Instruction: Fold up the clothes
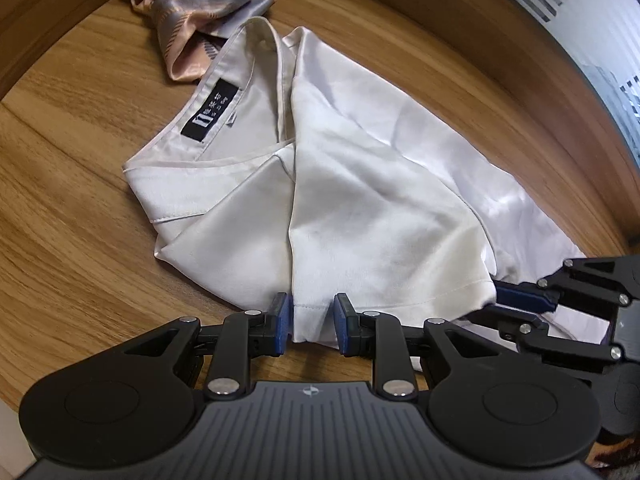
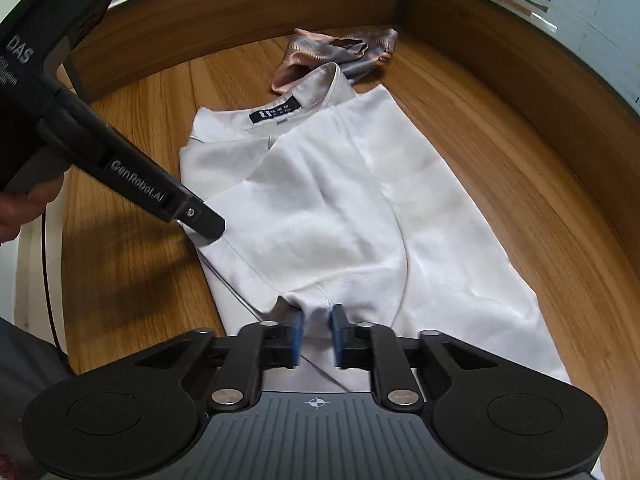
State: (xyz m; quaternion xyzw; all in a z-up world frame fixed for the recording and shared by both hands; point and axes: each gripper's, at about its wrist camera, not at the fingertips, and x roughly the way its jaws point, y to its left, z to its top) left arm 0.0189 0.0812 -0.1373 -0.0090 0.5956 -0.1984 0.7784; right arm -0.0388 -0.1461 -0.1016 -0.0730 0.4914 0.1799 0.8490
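Note:
A white satin shirt (image 1: 380,200) (image 2: 328,208) lies on the wooden table (image 1: 60,180), collar and black neck label (image 1: 210,114) at the far end. One side flap is folded over the middle. My left gripper (image 1: 312,322) is shut on the hem of that flap, cloth bunched between its blue pads. In the right wrist view the left gripper (image 2: 208,230) comes in from the left edge of the shirt. My right gripper (image 2: 317,332) is shut on the same hem further right, and it shows in the left wrist view as the right gripper (image 1: 516,296).
A crumpled pink and grey patterned scarf (image 1: 200,12) (image 2: 340,48) lies just beyond the collar. A raised wooden rim (image 1: 520,80) (image 2: 240,12) curves around the far and right sides of the table. A person's hand (image 2: 24,208) holds the left tool.

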